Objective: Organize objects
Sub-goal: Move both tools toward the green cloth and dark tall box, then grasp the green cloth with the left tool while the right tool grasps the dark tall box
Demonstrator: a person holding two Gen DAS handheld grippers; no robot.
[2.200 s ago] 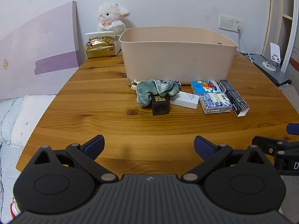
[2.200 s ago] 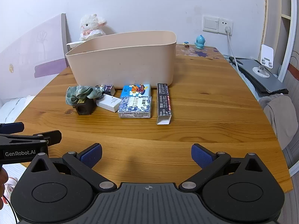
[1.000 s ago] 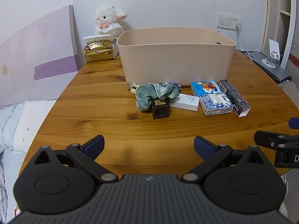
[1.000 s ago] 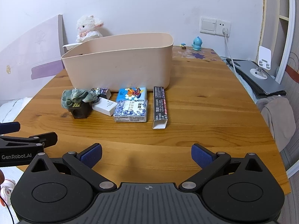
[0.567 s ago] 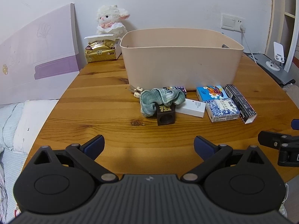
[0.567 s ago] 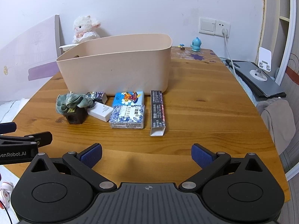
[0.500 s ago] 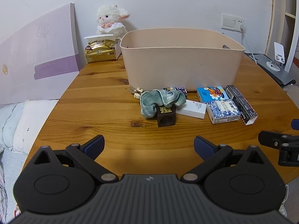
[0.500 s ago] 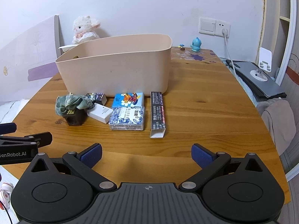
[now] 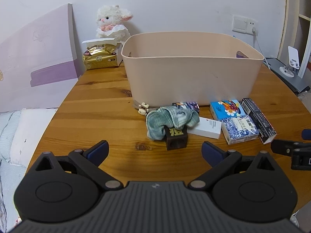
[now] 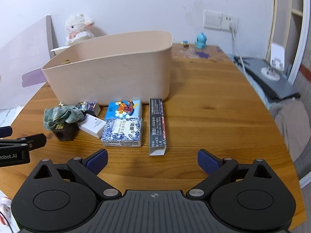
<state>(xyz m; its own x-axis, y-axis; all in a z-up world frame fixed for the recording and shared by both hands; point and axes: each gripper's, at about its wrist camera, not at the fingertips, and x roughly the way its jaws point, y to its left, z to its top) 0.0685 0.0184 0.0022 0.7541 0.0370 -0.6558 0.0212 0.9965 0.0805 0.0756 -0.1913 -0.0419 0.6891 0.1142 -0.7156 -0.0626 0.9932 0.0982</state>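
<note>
A beige bin [image 9: 192, 71] [image 10: 116, 71] stands on the wooden table [image 9: 97, 120]. In front of it lie a green cloth [image 9: 171, 119] [image 10: 62, 114] draped on a dark wooden block [image 9: 176, 138] [image 10: 65, 132], a white box [image 9: 207, 127] [image 10: 93, 125], a blue cartoon box [image 9: 227, 106] [image 10: 124, 108], a blue-and-white patterned box [image 9: 240, 129] [image 10: 122, 132], a long dark box [image 9: 258, 119] [image 10: 157, 126] and a small dark box [image 9: 186, 104] [image 10: 88, 106]. My left gripper [image 9: 155, 152] is open and empty before the block. My right gripper [image 10: 152, 160] is open and empty before the boxes.
A plush lamb [image 9: 112, 23] and a gold packet [image 9: 101, 58] sit behind the bin at the left. A purple-white board [image 9: 37, 64] leans at the left. A blue figurine [image 10: 200, 40] stands at the back. A grey stand [image 10: 272, 81] is at the right.
Both grippers have moved forward toward the objects, which look larger now. The right view has swung slightly so the items sit more central. Both stay open and empty.
</note>
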